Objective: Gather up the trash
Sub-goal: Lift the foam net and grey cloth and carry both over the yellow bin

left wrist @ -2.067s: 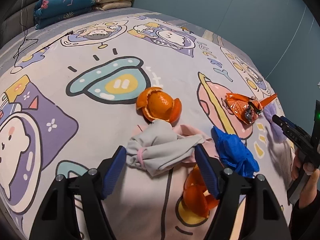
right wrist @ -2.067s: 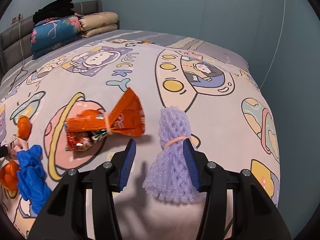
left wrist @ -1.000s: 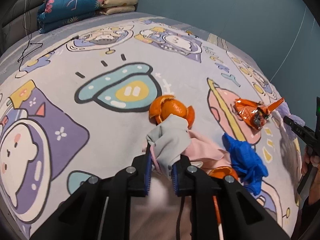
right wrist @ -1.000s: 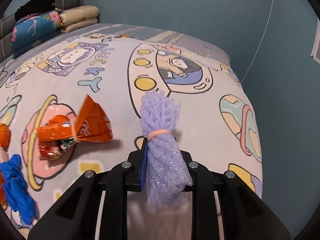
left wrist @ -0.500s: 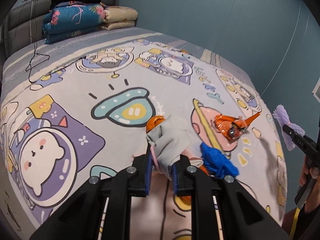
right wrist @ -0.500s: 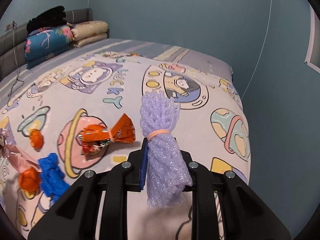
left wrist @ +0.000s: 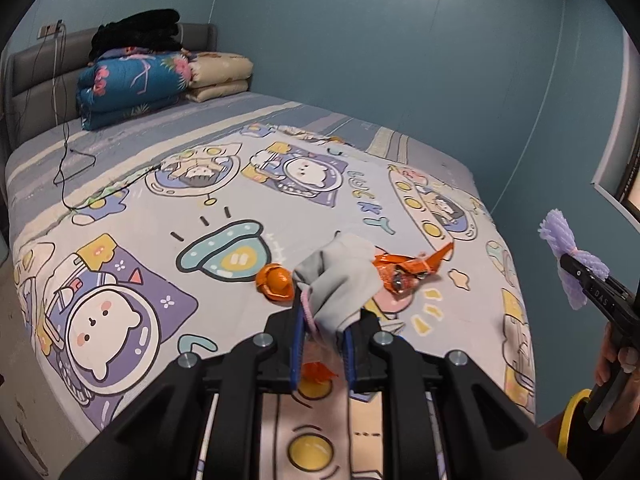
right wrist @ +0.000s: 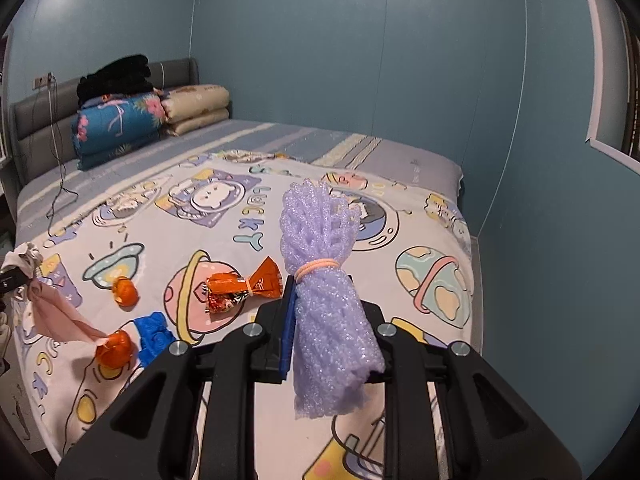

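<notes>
My left gripper [left wrist: 322,344] is shut on a grey and pink cloth bundle [left wrist: 340,276] and holds it up above the cartoon-print bed [left wrist: 120,264]. From the right wrist view the bundle [right wrist: 26,258] trails a pink tail toward the sheet. My right gripper [right wrist: 332,320] is shut on a purple foam net [right wrist: 320,248] tied with a rubber band, also lifted clear. On the sheet lie an orange snack wrapper [right wrist: 240,286], two orange peels [right wrist: 125,290] [right wrist: 114,348] and a blue glove [right wrist: 154,336]. The right gripper [left wrist: 568,262] shows at the left view's right edge.
Folded quilts [left wrist: 132,80] and black clothes are stacked at the headboard. A black cable [left wrist: 64,160] runs across the far left of the bed. Blue walls close in behind and to the right. A yellow tape roll [left wrist: 572,420] sits by a person's hand [left wrist: 616,356].
Both grippers have risen and drawn back from the bed, each carrying its item. The cloth bundle and the foam net have left the sheet; the other trash stays put.
</notes>
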`<action>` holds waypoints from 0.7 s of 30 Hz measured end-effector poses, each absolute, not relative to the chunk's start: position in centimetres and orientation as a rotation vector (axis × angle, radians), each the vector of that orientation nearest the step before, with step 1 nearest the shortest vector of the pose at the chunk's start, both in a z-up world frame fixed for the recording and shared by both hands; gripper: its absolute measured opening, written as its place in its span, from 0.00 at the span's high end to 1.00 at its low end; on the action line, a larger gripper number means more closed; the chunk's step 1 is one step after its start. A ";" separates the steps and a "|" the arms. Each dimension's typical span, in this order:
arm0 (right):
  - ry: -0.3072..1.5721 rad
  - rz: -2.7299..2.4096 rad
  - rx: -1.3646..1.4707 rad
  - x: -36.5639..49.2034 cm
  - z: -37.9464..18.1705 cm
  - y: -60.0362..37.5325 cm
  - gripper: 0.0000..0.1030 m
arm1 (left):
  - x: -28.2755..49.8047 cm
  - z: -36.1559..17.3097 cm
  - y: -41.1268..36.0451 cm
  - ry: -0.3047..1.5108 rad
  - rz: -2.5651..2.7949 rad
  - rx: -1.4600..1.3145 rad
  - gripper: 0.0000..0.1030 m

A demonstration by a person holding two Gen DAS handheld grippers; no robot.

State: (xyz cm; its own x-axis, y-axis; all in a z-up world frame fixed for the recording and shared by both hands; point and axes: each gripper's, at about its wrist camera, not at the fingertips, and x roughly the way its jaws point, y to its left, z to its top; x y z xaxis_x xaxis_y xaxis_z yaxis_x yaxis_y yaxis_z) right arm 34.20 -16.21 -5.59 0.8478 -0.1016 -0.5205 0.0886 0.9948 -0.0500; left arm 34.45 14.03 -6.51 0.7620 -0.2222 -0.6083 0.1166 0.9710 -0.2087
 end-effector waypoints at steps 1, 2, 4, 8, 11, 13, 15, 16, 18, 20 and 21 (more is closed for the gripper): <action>0.540 -0.099 -0.023 33.5 -5.2 -16.4 0.81 | 33.9 -6.0 13.4 0.676 -0.192 -0.155 0.86; 0.534 -0.098 -0.022 33.1 -4.9 -16.6 0.80 | 33.5 -5.8 13.1 0.672 -0.200 -0.154 0.86; 0.517 -0.099 -0.018 31.9 -4.2 -17.0 0.80 | 32.5 -5.0 12.0 0.660 -0.218 -0.143 0.86; 0.488 -0.109 -0.009 29.7 -3.1 -18.2 0.80 | 30.9 -4.0 9.9 0.650 -0.255 -0.128 0.86; 0.467 -0.122 0.000 28.0 -2.5 -19.2 0.80 | 29.6 -3.4 7.9 0.642 -0.291 -0.106 0.86; 0.456 -0.129 0.007 26.7 -2.1 -20.0 0.80 | 28.7 -3.1 6.5 0.639 -0.319 -0.097 0.86; 0.443 -0.139 0.013 25.4 -1.8 -20.8 0.80 | 28.0 -2.9 5.2 0.636 -0.344 -0.087 0.86; 0.438 -0.143 0.015 24.8 -1.7 -21.2 0.80 | 27.6 -2.7 4.5 0.634 -0.356 -0.079 0.86; 0.427 -0.154 0.023 23.5 -1.5 -22.1 0.80 | 26.6 -2.3 2.8 0.627 -0.391 -0.063 0.86; 0.420 -0.167 0.028 22.5 -1.3 -22.9 0.80 | 25.7 -1.9 1.4 0.619 -0.422 -0.051 0.86; 0.417 -0.172 0.031 22.0 -1.2 -23.4 0.80 | 25.3 -1.7 0.6 0.612 -0.437 -0.042 0.86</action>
